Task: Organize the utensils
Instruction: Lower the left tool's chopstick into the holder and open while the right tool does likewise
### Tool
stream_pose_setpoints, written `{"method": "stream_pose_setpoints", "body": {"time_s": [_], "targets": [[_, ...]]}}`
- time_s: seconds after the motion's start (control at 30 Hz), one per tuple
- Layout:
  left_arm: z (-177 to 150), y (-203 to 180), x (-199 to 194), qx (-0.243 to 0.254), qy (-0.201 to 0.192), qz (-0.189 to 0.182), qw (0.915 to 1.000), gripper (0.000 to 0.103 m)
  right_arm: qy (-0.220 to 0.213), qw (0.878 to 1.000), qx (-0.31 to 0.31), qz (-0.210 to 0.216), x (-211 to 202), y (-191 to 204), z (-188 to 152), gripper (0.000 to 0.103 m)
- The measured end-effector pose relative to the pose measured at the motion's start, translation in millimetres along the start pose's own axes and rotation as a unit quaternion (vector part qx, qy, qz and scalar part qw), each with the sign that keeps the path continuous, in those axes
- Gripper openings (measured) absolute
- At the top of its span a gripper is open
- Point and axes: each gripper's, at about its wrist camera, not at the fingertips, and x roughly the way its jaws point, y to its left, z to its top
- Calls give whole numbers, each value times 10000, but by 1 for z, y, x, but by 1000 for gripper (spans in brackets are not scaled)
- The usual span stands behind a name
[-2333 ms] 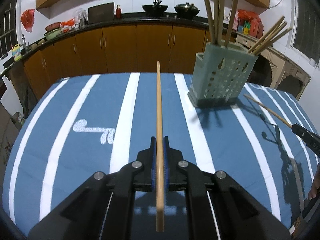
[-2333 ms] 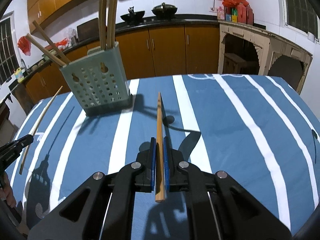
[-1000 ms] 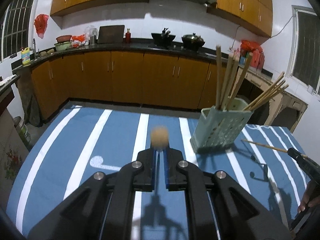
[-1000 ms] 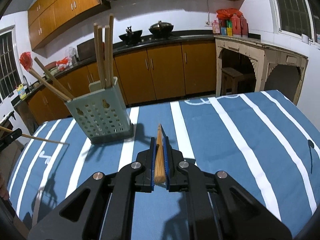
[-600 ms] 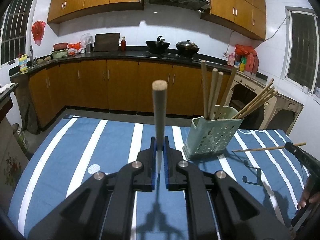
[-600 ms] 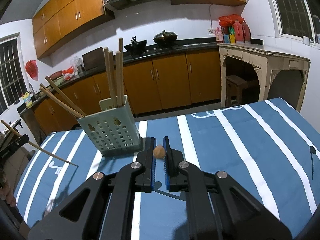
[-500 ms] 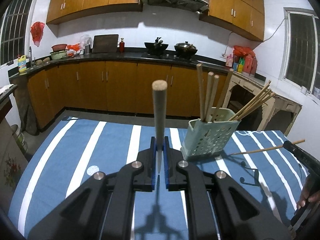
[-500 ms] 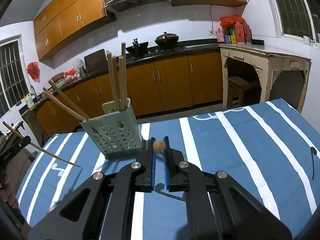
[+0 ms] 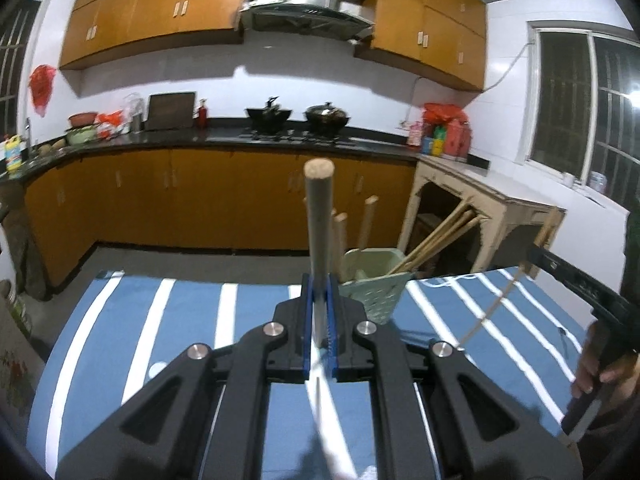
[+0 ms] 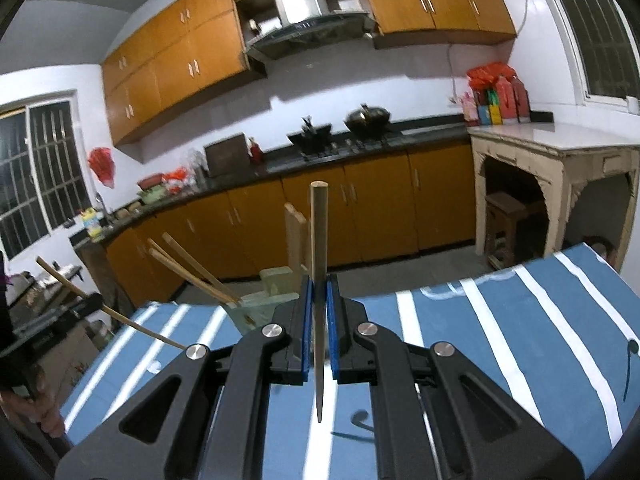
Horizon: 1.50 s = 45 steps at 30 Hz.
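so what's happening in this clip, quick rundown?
A person is sorting chopsticks with a handheld gripper in each hand. The left gripper is shut on one chopstick, held upright with its thick end up. The right gripper is shut on another chopstick, also upright. Both hover above the blue striped tablecloth, just in front of the pale green perforated holder, which already holds several chopsticks. Neither held chopstick is in the holder yet.
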Motion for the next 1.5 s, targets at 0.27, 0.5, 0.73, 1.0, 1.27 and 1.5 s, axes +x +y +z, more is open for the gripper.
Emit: {"method": "stream_pose_setpoints", "body": {"time_s": [0.27,0.5,0.73,1.0,1.27,1.5], "targets": [[49,-37,-9,207,-455,-377,9980,7,-790,9962,-292,208,-7,30,48,8],[83,-64,13,424,-963,-136,9944,7,-1271,9911,-355,164,17,45,71,8],[82,-62,64,280,-731,-1,9969,7,-1254,9910,-472,47,55,48,58,8],[70,-53,96,191,-533,133,9983,7,-1043,9934,-469,-70,80,44,39,8],[60,-53,119,246,-365,213,9988,7,-876,9952,-419,-131,91,38,32,8],[58,-55,122,256,-385,219,9987,8,-752,9961,-429,-168,97,39,28,8]]}}
